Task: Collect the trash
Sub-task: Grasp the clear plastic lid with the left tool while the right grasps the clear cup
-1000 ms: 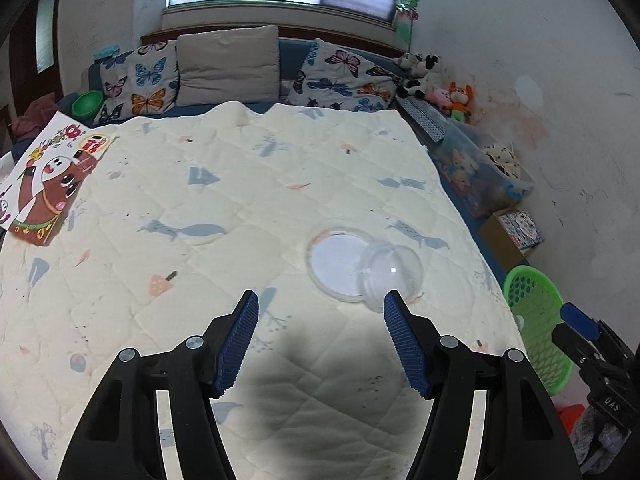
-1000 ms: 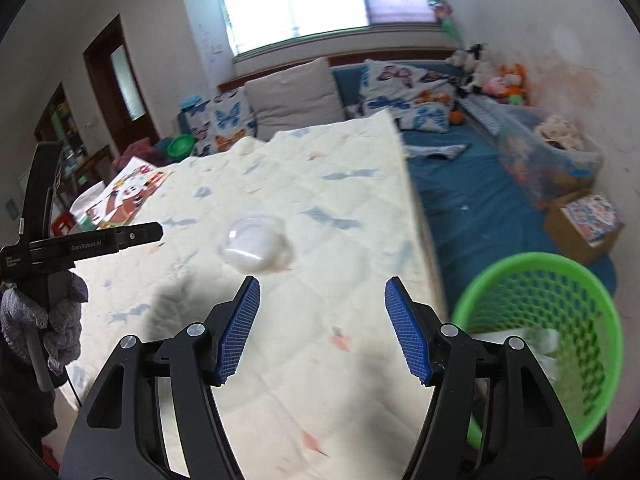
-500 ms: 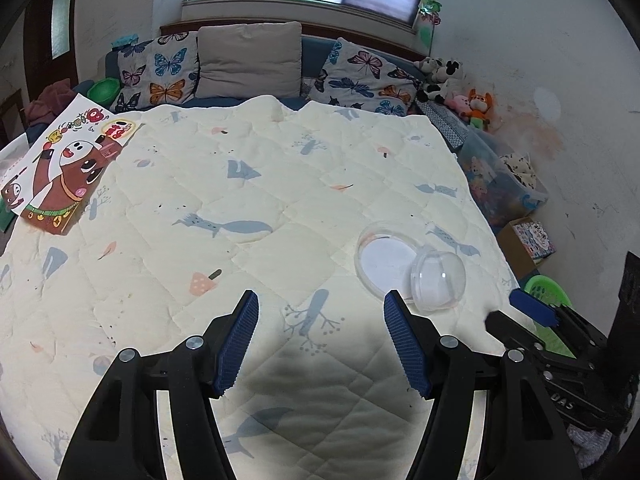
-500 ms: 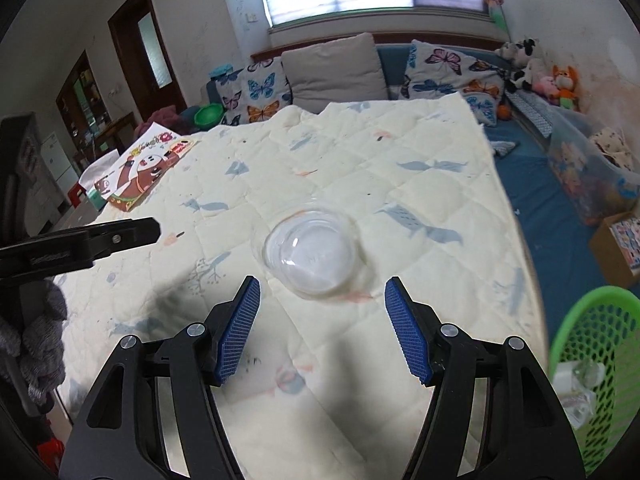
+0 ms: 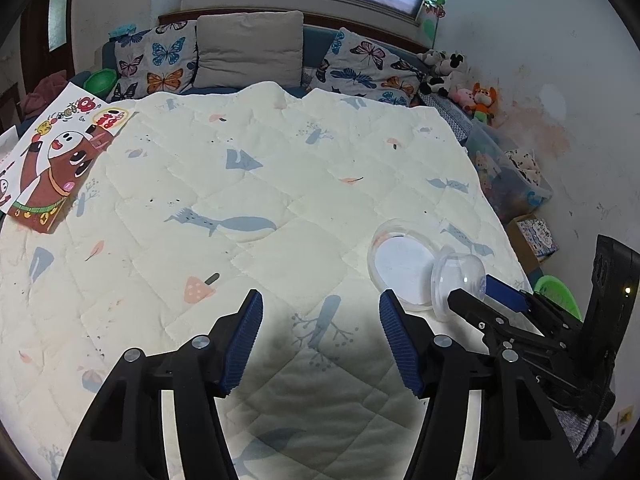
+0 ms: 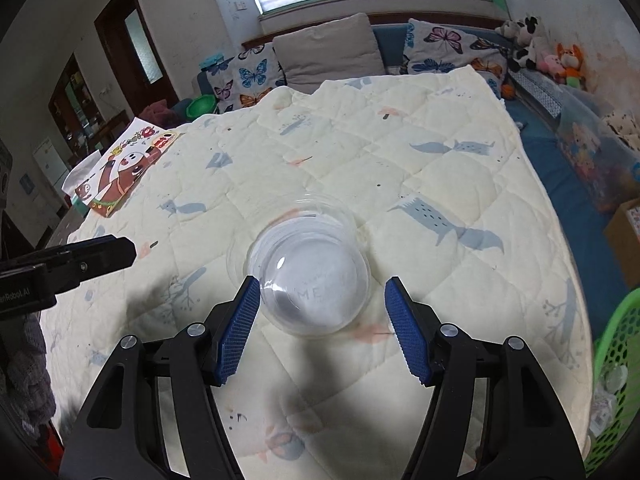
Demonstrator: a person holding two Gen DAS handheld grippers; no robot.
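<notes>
**Desk:** Clear plastic is all the trash left on the bed, then?

**Photographer:** It appears so. A transparent clamshell container (image 6: 308, 276), its domed half resting against its flat half, lies on the cream quilt (image 6: 420, 184) near the right-hand edge. The right gripper (image 6: 320, 320) hangs over it with jaws spread wide, the dome sitting between the blue pads (image 6: 240, 328) but not touching them that one can see. The left gripper (image 5: 320, 336) is equally wide and holds nothing, poised over bare quilt just left of the container (image 5: 424, 272).

**Desk:** What could go wrong?

**Photographer:** The plastic looks thin and slick. A squeeze on the curved dome may pop it out of the jaws or crush it, and the two halves could part, leaving one behind. The soft quilt gives underneath, so a low approach may snag fabric.

**Desk:** And around it?

**Photographer:** A green mesh basket (image 6: 616, 368), with what seems to be scraps inside, stands beside the bed at lower right. A cartoon picture book (image 5: 52, 168) lies at the far left edge; butterfly pillows (image 5: 156, 64) and plush toys (image 5: 460, 76) line the back. Nothing blocks the way from container to basket.
</notes>
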